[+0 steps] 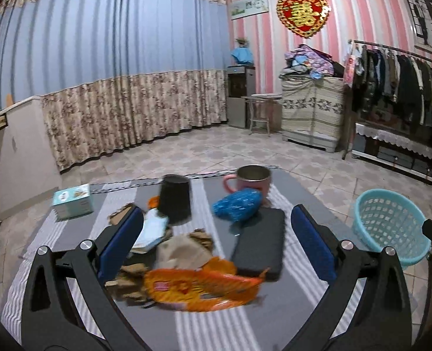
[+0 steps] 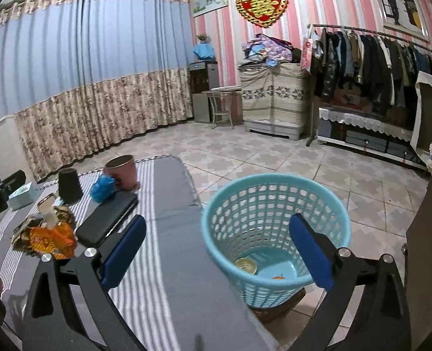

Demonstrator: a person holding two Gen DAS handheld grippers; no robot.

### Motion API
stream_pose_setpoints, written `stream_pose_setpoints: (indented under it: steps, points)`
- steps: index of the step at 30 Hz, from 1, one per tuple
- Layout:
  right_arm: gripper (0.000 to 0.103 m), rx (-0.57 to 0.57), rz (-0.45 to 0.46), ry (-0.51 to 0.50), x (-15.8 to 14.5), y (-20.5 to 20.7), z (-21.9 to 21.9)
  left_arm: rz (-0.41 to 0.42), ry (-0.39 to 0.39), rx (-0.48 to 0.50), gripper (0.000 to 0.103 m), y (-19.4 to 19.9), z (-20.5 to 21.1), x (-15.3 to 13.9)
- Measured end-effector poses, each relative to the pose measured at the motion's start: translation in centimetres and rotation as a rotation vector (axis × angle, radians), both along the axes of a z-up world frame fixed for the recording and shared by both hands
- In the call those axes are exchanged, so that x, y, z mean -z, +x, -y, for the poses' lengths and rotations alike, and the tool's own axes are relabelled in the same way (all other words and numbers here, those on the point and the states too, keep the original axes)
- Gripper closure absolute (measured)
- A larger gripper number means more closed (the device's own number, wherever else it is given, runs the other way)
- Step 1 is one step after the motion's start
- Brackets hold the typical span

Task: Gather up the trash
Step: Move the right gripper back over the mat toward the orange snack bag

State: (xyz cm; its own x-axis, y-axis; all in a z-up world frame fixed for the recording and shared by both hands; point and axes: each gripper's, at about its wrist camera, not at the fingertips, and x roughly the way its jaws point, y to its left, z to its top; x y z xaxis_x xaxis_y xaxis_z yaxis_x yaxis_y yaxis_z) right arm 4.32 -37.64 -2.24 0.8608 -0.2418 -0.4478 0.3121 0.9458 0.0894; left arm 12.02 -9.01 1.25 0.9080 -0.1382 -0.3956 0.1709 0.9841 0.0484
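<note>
An orange snack wrapper [image 1: 204,291] lies on the striped table [image 1: 186,330], with torn brown cardboard scraps [image 1: 183,248] and a white paper piece [image 1: 153,231] behind it. A crumpled blue wrapper [image 1: 237,204] rests by the pink mug [image 1: 252,180]. My left gripper [image 1: 216,234] hangs open above this pile, holding nothing. The light blue mesh basket [image 2: 271,234] stands off the table's right edge with a round lid [image 2: 246,265] and an orange scrap inside. My right gripper [image 2: 219,251] is open and empty, straddling the basket's near rim. The pile shows again as orange wrapper [image 2: 52,241].
A black cup [image 1: 175,197] stands upside down, a black flat case [image 1: 260,242] lies right of the pile, and a teal box [image 1: 73,201] sits at the table's far left. Tiled floor [image 2: 303,161] stretches beyond. A clothes rack [image 2: 377,58] and a covered cabinet [image 2: 271,99] line the wall.
</note>
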Motion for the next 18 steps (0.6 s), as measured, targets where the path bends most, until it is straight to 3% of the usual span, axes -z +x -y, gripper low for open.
stream_pose_setpoints:
  steps: [18]
  points:
    - [0.007, -0.117, -0.036, -0.064, 1.6, 2.0, -8.5, -0.032, -0.002, -0.177, 0.005, -1.4, -12.1, 3.1]
